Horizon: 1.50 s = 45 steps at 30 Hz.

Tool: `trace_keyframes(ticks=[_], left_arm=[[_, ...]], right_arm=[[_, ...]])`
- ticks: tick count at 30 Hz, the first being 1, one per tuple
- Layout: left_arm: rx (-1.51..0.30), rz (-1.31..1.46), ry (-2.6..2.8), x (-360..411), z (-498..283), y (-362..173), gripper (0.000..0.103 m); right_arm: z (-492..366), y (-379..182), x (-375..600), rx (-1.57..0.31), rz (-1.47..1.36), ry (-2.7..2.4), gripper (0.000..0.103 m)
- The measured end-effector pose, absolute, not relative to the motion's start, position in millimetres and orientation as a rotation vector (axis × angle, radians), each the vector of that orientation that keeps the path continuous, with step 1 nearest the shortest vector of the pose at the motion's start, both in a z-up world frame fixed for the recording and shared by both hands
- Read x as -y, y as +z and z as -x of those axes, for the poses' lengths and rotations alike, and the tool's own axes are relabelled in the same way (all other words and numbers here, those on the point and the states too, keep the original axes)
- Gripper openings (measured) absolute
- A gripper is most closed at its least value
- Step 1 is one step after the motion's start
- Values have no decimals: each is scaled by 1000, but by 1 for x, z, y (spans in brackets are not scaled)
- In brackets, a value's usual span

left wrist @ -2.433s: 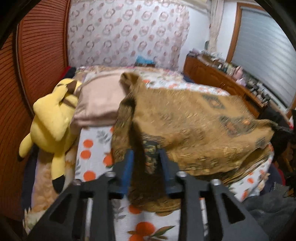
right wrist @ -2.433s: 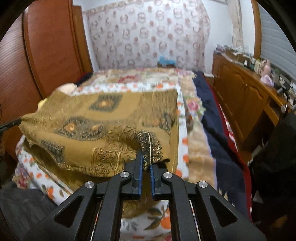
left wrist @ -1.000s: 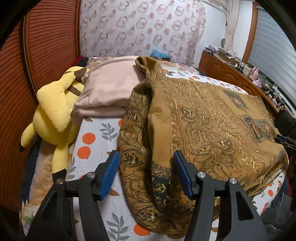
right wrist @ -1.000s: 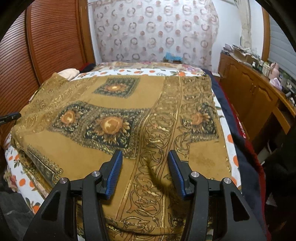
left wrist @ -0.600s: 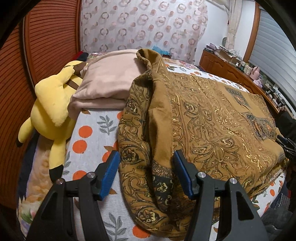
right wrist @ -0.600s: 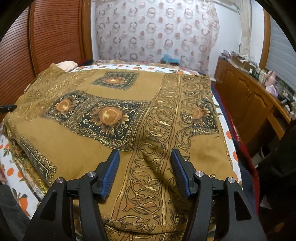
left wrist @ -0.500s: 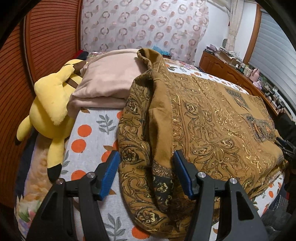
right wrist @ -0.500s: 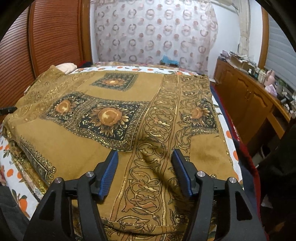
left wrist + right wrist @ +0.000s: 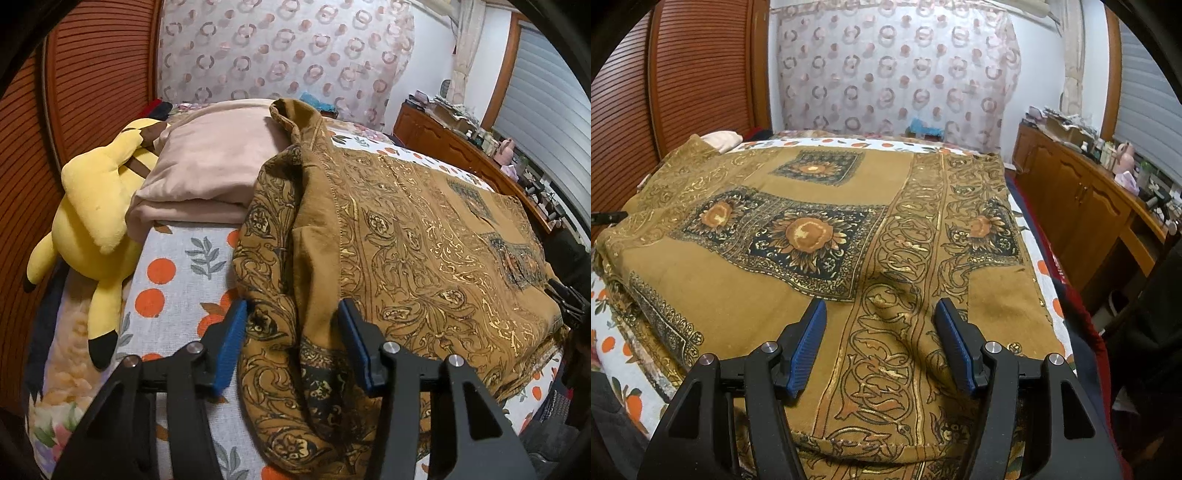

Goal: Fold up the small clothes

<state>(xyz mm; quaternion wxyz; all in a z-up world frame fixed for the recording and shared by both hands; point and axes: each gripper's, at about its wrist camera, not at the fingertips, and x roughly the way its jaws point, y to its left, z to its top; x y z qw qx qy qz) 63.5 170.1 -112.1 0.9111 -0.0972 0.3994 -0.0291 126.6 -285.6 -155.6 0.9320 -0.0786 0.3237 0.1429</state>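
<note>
A brown cloth with gold scrollwork and dark sunflower panels (image 9: 820, 236) lies folded and spread flat over the bed; it also shows in the left wrist view (image 9: 424, 243). Its left edge is bunched in folds and its far corner rides up on a pillow. My left gripper (image 9: 291, 343) is open, its blue pads either side of that bunched edge, holding nothing. My right gripper (image 9: 881, 339) is open and empty just above a small wrinkle in the cloth's near right part.
A beige pillow (image 9: 214, 166) and a yellow plush toy (image 9: 96, 210) lie at the bed's left by a wooden slatted wall (image 9: 92, 74). The orange-dotted bedsheet (image 9: 177, 273) shows beside the cloth. A wooden cabinet (image 9: 1082, 206) with clutter stands right.
Both grippers let go of the cloth and opened. The cloth, held up 2.4 s ago, now lies flat on the bed. Since 1 s ago both views have shifted only slightly.
</note>
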Motion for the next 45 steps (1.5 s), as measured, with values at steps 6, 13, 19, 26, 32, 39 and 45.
trace_keyframes(ticks=[6,13,19,26,32,39,45], left_arm=[[-826,166,-51,-166,-64,-112,42],[-792,126,-120,-145,-59,-97,1],[-656,186,-178,-140,-50,-44,1],[-539,158,-289,-105,-66,22,1],[-496,93,-408,-50,-86,54,1],[-497,36,-552,28,-109,72,1],[-520,-40,-669,109,-121,86,1]], right_arm=[[-126,-156,286,-662,170,289,63],[-124,-156,289,-657,147,277,63],[-111,-159,294,-618,132,280,63],[-113,-155,302,-632,95,287,63],[-108,-136,315,-615,134,265,63],[-105,-111,351,-579,95,202,63],[-101,-102,371,-559,62,170,63]])
